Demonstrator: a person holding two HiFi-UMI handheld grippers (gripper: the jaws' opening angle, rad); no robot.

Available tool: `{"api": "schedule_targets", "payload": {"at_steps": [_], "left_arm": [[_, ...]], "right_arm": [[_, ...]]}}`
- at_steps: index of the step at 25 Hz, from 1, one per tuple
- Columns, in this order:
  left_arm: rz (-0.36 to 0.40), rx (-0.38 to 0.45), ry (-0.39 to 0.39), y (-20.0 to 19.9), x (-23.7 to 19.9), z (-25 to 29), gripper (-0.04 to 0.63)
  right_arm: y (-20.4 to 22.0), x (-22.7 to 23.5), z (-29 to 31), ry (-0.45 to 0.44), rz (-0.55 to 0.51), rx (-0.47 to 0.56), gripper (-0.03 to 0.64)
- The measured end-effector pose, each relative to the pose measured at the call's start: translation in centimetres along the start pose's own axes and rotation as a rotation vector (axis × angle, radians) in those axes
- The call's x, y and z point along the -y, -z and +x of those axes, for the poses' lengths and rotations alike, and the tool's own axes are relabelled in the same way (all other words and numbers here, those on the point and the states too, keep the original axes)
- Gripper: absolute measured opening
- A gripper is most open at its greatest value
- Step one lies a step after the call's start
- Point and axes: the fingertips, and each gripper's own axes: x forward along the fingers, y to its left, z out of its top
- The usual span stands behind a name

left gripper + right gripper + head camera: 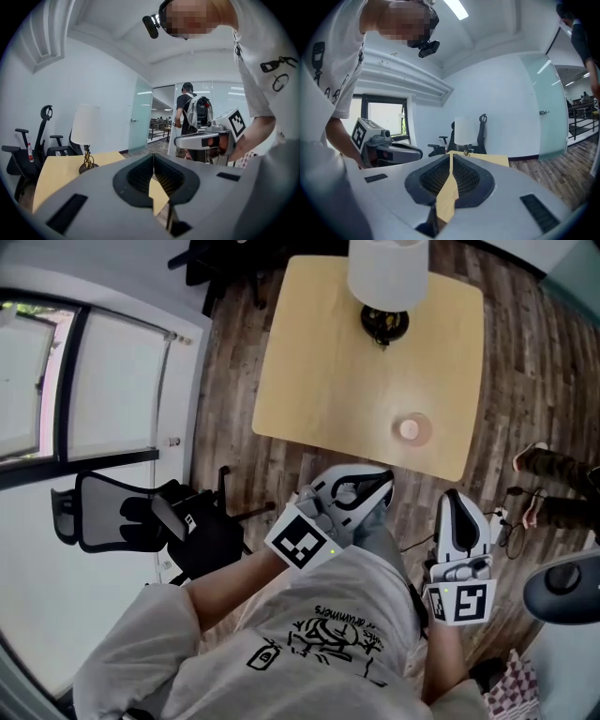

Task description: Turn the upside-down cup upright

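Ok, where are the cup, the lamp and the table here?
cup (410, 429): head view, its middle as seen from above.
lamp (387, 270): head view, on the white shade.
table (319, 371): head view, bare top to the left of the lamp.

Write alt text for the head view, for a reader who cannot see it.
Seen from above, a person holds the left gripper and right gripper, fingers closed, before a pale wooden table. A small pink cup sits near the table's near edge, a white-shaded lamp at its far side. A black office chair stands at left.
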Motion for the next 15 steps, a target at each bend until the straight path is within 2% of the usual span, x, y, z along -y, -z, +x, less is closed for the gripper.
{"api": "schedule_targets", "payload": {"at_steps": [9,15], "left_arm": [[0.051,-0.051,0.028,3.6,-2.1,3.3,0.011],[0.074,-0.071,0.058,6.0,-2.0,5.1,0.011]], "right_arm": [[5.1,2.7,2.5,-0.041,-0.074,-0.022,0.028],[8.0,2.9,4.0,-0.056,-0.069,-0.014,0.040]]}}
